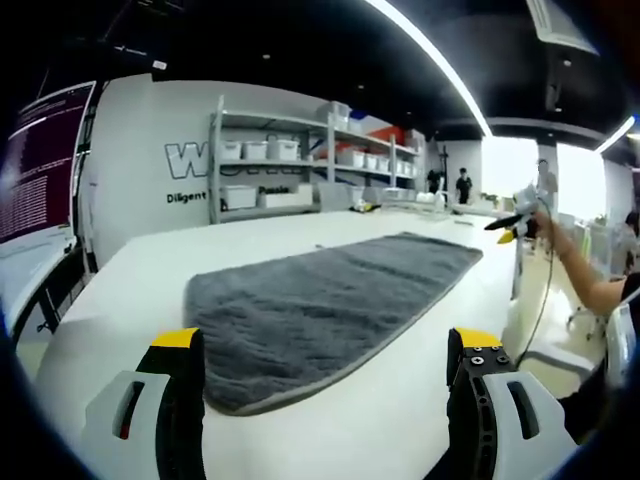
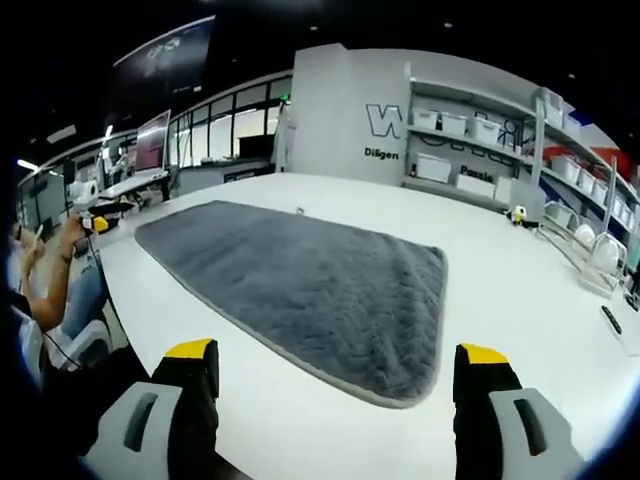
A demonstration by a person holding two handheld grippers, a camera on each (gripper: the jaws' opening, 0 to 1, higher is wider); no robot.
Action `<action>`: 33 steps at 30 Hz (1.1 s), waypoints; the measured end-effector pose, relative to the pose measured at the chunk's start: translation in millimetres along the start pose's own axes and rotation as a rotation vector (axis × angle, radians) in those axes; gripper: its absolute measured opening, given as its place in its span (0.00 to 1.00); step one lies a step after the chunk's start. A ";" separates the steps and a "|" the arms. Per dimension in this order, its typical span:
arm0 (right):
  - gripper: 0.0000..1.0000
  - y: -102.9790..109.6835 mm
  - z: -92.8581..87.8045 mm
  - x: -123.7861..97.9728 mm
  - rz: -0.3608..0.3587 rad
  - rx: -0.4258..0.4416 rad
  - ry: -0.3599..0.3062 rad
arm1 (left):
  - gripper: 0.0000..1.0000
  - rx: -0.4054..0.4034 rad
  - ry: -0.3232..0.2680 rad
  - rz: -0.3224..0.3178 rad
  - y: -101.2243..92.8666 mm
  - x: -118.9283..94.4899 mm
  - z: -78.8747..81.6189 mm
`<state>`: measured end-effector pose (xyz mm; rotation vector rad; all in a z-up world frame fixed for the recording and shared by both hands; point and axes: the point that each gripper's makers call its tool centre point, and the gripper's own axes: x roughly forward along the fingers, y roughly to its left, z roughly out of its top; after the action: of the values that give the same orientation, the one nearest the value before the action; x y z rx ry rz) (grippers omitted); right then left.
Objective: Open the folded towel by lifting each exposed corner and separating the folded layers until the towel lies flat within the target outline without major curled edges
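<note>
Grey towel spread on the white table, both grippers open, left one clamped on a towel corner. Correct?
Not quite: the left gripper holds nothing. The left gripper view shows its jaws apart, short of the grey towel. The rest stands: the towel is on the white table, and the right gripper is open.

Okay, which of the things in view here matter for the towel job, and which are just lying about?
For the job:
- grey towel, spread on the white table
- left claw, open
- right claw, open

Just lying about:
- shelving with white bins
- wall screen
- small yellow item near the shelves
</note>
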<state>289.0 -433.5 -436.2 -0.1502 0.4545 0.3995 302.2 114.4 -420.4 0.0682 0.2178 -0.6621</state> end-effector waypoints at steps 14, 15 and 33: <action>0.99 4.0 1.5 -3.7 -0.003 -0.012 0.008 | 0.99 0.010 0.007 -0.007 -0.6 -3.9 -0.7; 0.99 7.4 0.7 -3.8 -0.002 -0.012 0.007 | 0.99 0.011 0.009 -0.005 0.1 -4.2 -0.8; 0.99 7.4 -2.5 -4.0 0.008 -0.002 0.013 | 0.99 0.013 0.023 -0.029 -9.0 2.9 -4.3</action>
<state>281.7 -428.7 -437.0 -0.1532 0.4674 0.4073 298.1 106.1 -425.2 0.0855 0.2368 -0.6923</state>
